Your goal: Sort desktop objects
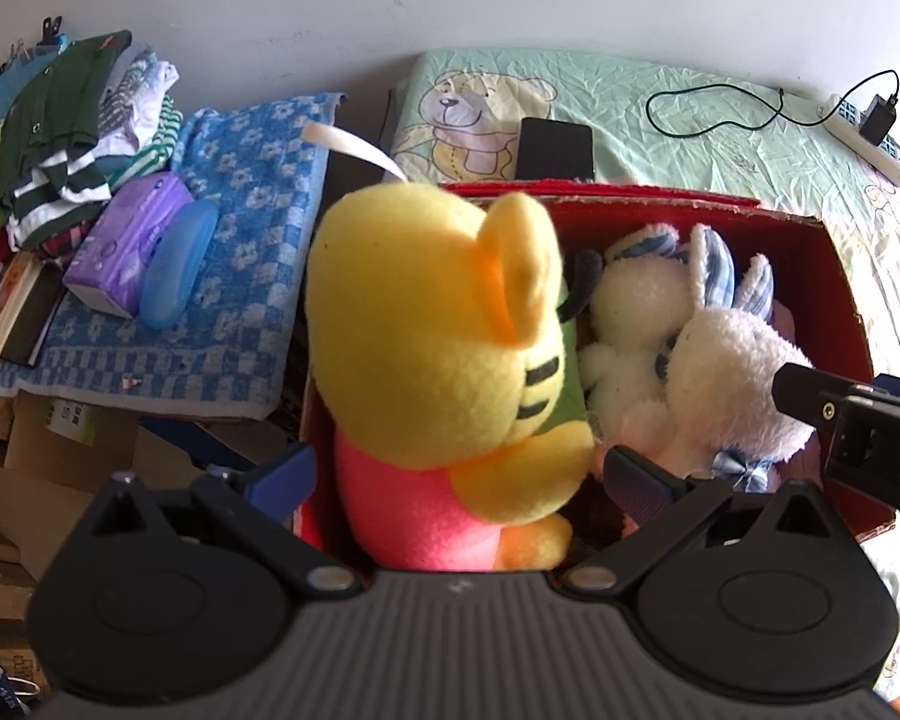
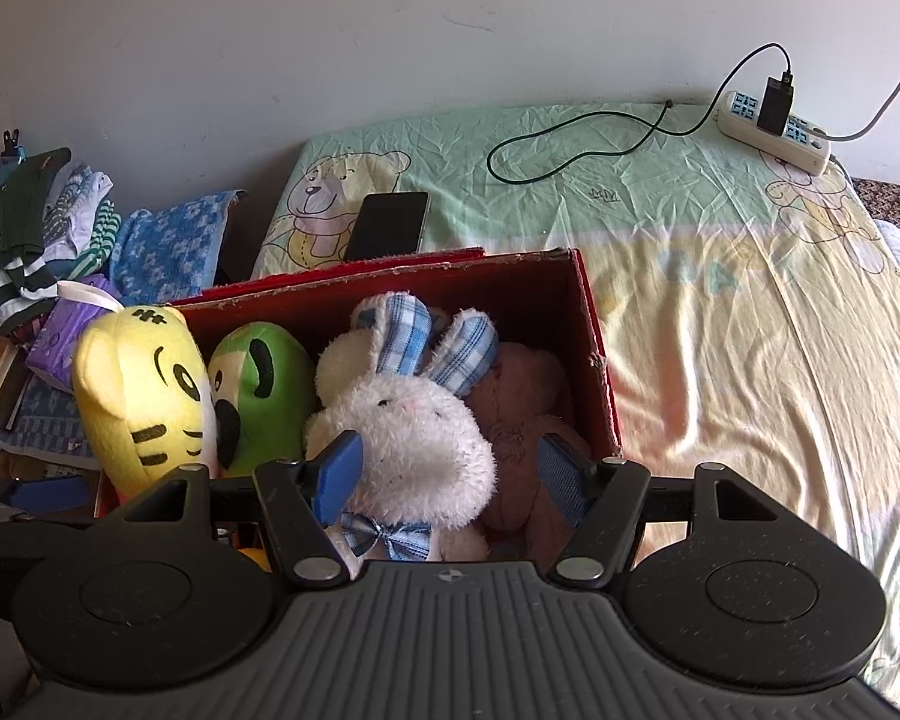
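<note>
Yellow tiger plush [image 1: 444, 324], pink-bodied, black-striped, stood in red box [image 1: 834, 276] at its 9 o'clock end, between spread jaws of left gripper [image 1: 459, 480], contact unclear. White rabbit [image 2: 414, 438] beside it, between parted jaws of right gripper [image 2: 450, 474]. Box sat on bear-print sheet [image 2: 720, 300]; phone [image 2: 390, 225] at 12 o'clock, power strip [image 2: 774, 129] at 2 o'clock. White wall behind. "DA" readable on right gripper's body.

Tiger toy [image 2: 141, 396]: smooth, matt yellow plush at your 9 o'clock.
Rabbit toy [image 2: 414, 438]: shaggy white pile, checked cloth ears.
Red box [image 2: 594, 348]: cardboard, frayed rim.
Bed sheet [image 2: 720, 300]: thin creased cotton at your 2 o'clock.
Phone [image 2: 390, 225]: glossy glass.
Right gripper [image 2: 450, 474]: matt black plastic, ribbed blue pads.
</note>
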The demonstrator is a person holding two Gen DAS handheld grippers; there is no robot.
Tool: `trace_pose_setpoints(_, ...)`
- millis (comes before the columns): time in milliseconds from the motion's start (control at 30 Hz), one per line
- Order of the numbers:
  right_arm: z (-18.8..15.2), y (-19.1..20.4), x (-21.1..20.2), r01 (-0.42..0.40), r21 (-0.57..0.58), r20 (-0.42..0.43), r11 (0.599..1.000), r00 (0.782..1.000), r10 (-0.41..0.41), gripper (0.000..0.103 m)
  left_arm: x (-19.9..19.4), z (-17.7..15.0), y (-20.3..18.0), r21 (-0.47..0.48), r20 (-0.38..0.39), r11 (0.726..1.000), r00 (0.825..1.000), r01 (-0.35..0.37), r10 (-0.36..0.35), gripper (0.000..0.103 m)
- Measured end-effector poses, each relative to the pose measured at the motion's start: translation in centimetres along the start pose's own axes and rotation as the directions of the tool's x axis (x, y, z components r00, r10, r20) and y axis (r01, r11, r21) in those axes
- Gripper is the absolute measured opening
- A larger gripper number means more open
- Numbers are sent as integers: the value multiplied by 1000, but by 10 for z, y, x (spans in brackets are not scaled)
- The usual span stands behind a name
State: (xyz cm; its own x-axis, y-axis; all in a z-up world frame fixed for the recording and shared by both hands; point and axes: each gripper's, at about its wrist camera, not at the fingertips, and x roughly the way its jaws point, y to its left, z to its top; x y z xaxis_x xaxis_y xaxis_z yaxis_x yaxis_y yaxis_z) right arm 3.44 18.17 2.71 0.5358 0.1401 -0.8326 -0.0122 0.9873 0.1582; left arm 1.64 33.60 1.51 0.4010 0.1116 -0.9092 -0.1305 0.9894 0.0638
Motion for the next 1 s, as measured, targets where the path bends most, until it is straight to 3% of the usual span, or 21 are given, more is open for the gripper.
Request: trace_pose_setpoints(1000,-15,-5,-3,6,-8,0,1000,1000,-6,68,-4,-19,-5,3,43,999,998,-40,40,102)
